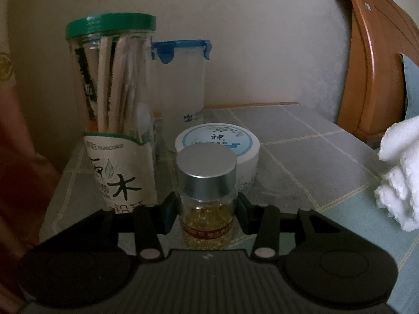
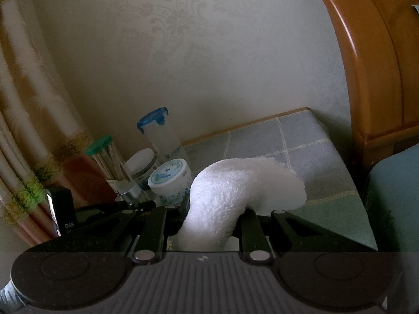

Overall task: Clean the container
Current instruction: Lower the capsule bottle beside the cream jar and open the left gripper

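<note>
the little glass bottle [image 1: 206, 204] with the silver cap and gold bits inside sits upright between the left tongs [image 1: 207, 213], at the near edge of the bench [image 1: 301, 141]. both pads look pressed against its sides, so the left tongs are gripping it. in the right wrist view you can just spot its silver cap [image 2: 130, 191] low on the left.

the right tongs [image 2: 213, 219] are clamped on a white fluffy towel [image 2: 235, 191], which bulges up and flops over toward the right. from the left wrist view the same towel [image 1: 398, 172] hangs in at the right edge of the bench.

just behind the bottle is a round white tub [image 1: 218, 146] with a blue-ringed lid. to the left of it stands a tall clear jar [image 1: 115, 110] with a green lid, full of wooden sticks, with a paper label. behind those, near the back edge by the wall, is a frosted container [image 1: 180, 81] with a blue clip lid. the bench has a grey-blue checked cover. a wooden headboard [image 1: 366, 60] is off the right side, a curtain [image 2: 28, 120] at the left.
</note>
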Demonstrator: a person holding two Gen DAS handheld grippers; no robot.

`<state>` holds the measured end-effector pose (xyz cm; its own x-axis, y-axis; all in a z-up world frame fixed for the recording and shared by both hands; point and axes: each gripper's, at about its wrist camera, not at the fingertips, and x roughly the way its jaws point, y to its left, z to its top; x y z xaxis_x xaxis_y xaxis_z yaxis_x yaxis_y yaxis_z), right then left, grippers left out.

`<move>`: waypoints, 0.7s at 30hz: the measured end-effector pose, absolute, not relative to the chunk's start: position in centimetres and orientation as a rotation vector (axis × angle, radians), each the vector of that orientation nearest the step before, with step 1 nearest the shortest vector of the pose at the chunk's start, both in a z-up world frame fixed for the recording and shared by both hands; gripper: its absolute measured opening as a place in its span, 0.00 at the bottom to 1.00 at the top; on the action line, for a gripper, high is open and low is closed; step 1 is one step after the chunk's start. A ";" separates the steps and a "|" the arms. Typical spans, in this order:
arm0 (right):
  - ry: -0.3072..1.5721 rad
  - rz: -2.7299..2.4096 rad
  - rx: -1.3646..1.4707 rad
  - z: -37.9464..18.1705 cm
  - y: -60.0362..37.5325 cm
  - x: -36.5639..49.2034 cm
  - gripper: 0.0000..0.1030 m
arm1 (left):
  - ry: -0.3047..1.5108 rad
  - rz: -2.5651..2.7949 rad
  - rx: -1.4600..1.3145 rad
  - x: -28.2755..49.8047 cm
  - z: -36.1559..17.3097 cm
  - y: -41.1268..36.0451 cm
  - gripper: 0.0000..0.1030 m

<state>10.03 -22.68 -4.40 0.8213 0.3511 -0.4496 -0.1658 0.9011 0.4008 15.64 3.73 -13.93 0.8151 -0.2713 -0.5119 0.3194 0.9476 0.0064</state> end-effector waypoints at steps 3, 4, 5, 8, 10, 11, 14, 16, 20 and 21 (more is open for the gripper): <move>0.544 0.284 0.357 -4.4 -22.8 10.0 0.20 | 0.529 -0.313 0.094 15.9 -14.2 3.4 0.44; 0.546 0.284 0.358 -4.5 -22.8 10.0 0.20 | 0.528 -0.312 0.095 15.8 -14.3 3.2 0.44; 0.547 0.284 0.358 -4.5 -22.8 10.0 0.20 | 0.526 -0.311 0.098 15.5 -14.1 3.2 0.44; 0.551 0.284 0.359 -4.6 -22.8 10.0 0.20 | 0.523 -0.311 0.099 14.7 -13.6 2.8 0.44; 0.552 0.285 0.357 -4.6 -22.8 10.0 0.20 | 0.522 -0.313 0.099 15.4 -14.4 2.7 0.44; 0.552 0.286 0.358 -4.6 -22.8 10.0 0.20 | 0.520 -0.313 0.098 15.0 -14.3 2.7 0.44; 0.555 0.287 0.355 -4.6 -22.7 10.0 0.20 | 0.518 -0.315 0.094 15.3 -14.4 3.0 0.46; 0.557 0.287 0.356 -4.7 -22.8 10.0 0.20 | 0.518 -0.321 0.084 14.8 -14.8 2.8 0.52; 0.558 0.290 0.355 -4.7 -22.8 10.0 0.20 | 0.513 -0.316 0.081 13.6 -15.2 1.7 0.69; 0.558 0.289 0.355 -4.7 -22.9 9.9 0.20 | 0.509 -0.314 0.081 12.9 -15.3 1.3 0.71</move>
<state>9.93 -22.88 -4.68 0.8112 0.3592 -0.4614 -0.1697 0.8998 0.4020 12.90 1.35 -15.27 0.8265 -0.2748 -0.4913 0.3150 0.9491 -0.0010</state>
